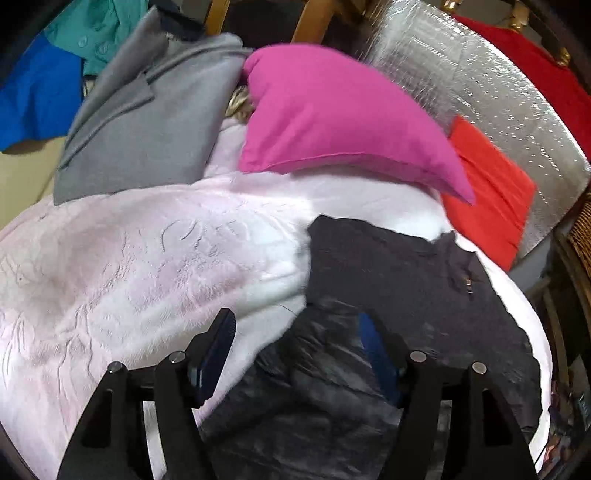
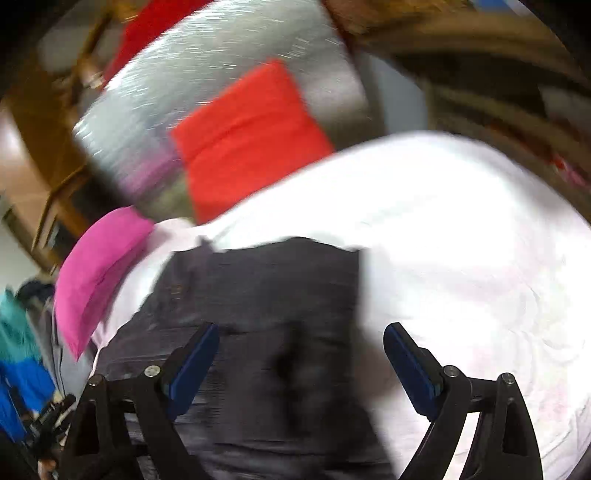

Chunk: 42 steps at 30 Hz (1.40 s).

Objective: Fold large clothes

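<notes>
A dark grey, slightly shiny garment (image 1: 388, 266) lies crumpled on a pale pink fluffy blanket (image 1: 129, 251). My left gripper (image 1: 295, 332) hovers over the garment's near left edge. Its jaws stand apart; one blue pad is over the blanket and the other over the dark cloth, with nothing pinched. In the blurred right wrist view the same garment (image 2: 266, 280) lies flat under my right gripper (image 2: 301, 339). That gripper is wide open and holds nothing, with the blanket (image 2: 461, 229) to its right.
A magenta pillow (image 1: 332, 118) and a folded orange-red cloth (image 1: 487, 199) lie behind the garment, against a silver foil mat (image 1: 461, 74). A grey garment (image 1: 140, 122), blue cloth (image 1: 33, 92) and teal cloth (image 1: 96, 33) pile up at the far left. Wicker furniture (image 1: 580, 236) stands at the right.
</notes>
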Motion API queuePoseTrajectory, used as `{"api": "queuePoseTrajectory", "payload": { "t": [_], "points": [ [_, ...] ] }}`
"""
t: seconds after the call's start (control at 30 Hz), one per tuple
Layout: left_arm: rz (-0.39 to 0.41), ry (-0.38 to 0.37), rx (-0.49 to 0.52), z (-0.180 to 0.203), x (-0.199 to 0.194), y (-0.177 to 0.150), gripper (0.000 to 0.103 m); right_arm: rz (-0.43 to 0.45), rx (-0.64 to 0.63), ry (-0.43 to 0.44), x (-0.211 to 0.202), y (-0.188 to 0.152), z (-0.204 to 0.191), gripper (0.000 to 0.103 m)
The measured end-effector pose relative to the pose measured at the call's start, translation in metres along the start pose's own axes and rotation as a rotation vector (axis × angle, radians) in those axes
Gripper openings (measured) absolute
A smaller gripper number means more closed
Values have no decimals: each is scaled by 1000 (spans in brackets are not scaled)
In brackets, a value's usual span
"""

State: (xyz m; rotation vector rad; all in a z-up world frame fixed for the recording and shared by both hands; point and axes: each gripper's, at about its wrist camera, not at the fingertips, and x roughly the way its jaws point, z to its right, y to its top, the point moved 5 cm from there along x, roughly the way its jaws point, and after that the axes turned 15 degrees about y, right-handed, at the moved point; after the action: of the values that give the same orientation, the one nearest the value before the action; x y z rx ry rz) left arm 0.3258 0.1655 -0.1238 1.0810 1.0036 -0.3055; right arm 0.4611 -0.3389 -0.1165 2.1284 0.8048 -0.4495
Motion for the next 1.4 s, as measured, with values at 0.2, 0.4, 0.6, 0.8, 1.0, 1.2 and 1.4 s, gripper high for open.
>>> {"api": "queuePoseTrajectory", "payload": {
  "t": [0.2,0.4,0.6,0.8,1.0,1.2,1.4],
  "points": [
    [-118,-110,83,15,48,29,70,-56,105,142,34,15,25,92],
    [-230,-176,171,51,87,44,65,-173,33,152,76,23,15,17],
    [-184,-159,297,74,102,39,14,-193,-194,-18,77,26,-5,11],
    [-121,-166,244,63,71,44,24,-110,-120,-49,54,20,1,56],
    [-61,-229,219,52,24,37,55,20,-260,-15,-4,16,-70,76],
    [6,-212,388,76,9,-9,55,-188,-238,181,41,-45,-111,76],
    [58,-50,542,98,23,-38,55,-260,-268,36,66,-67,-111,76]
  ]
}}
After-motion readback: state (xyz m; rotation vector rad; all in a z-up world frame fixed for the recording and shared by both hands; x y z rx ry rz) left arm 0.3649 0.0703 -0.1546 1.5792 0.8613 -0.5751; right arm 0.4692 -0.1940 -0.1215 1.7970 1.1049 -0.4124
